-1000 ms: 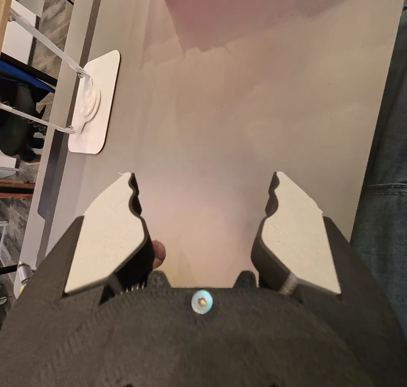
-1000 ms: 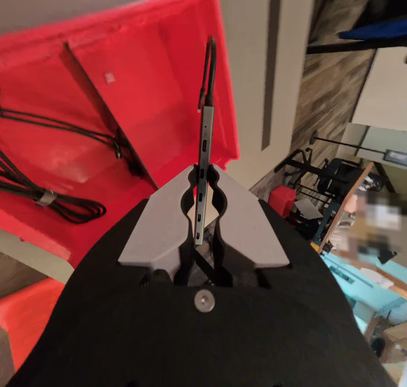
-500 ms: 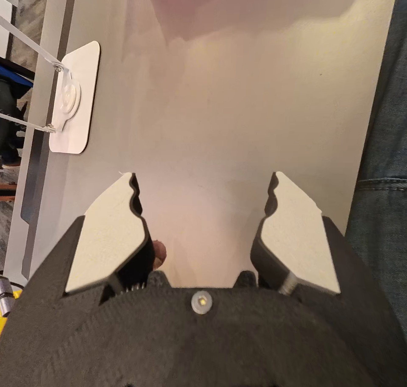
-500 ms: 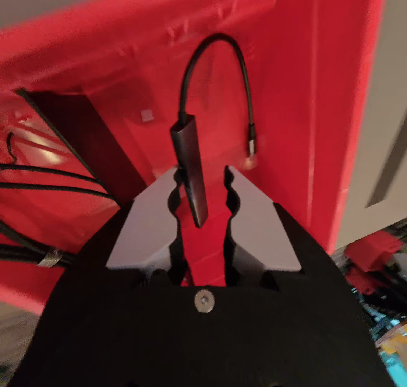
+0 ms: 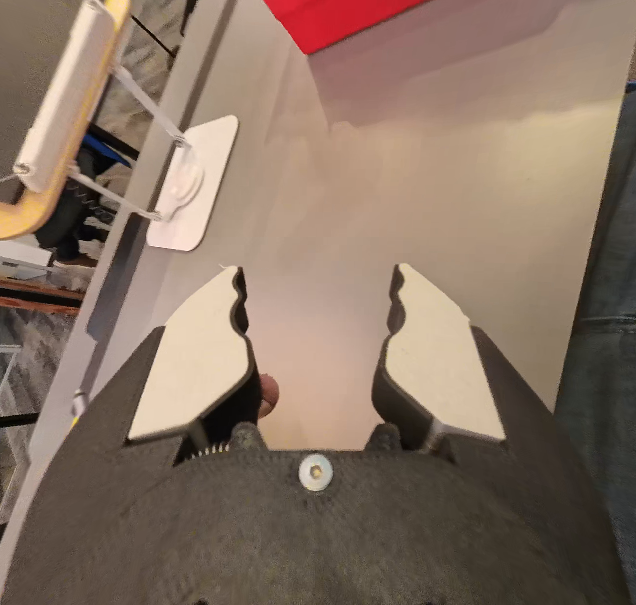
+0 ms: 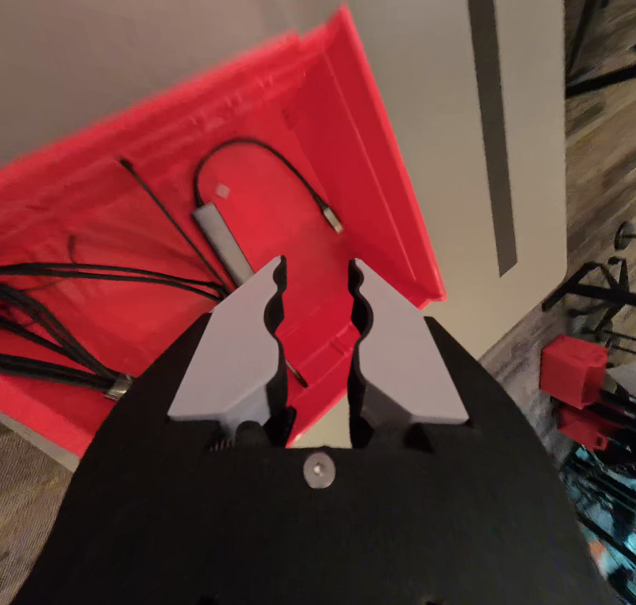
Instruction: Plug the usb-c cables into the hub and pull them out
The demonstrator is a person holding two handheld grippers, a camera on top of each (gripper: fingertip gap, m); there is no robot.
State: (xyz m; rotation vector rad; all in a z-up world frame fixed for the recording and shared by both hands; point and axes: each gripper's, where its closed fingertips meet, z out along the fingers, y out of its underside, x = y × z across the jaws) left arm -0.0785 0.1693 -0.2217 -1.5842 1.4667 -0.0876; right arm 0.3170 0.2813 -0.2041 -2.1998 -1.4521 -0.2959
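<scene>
1. The table (image 5: 430, 182), pale grey, fills the left wrist view; a person's denim-clad leg (image 5: 605, 278) runs along its right edge
2. The red bin (image 6: 375, 161) lies on the table, seen from above in the right wrist view, and only its corner (image 5: 344, 3) shows at the top of the left view
3. The left gripper (image 5: 318, 271) hangs over bare tabletop, its jaws spread wide with nothing between them
4. The right gripper (image 6: 316, 264) hovers above the bin, jaws parted by a narrow gap and empty
5. A white stand (image 5: 192, 182) sits by the table's left edge, clear struts rising from it
6. Black cables (image 6: 62, 316) (bundled, with a band at the lower left) lie in the bin's left part
7. The hub (image 6: 223, 240), a grey bar, rests on the bin floor just beyond the right gripper's left finger (image 6: 237, 340), partly hidden by it
8. The hub's own short lead (image 6: 254, 147) arcs to a plug (image 6: 332, 219) lying loose on the bin floor
</scene>
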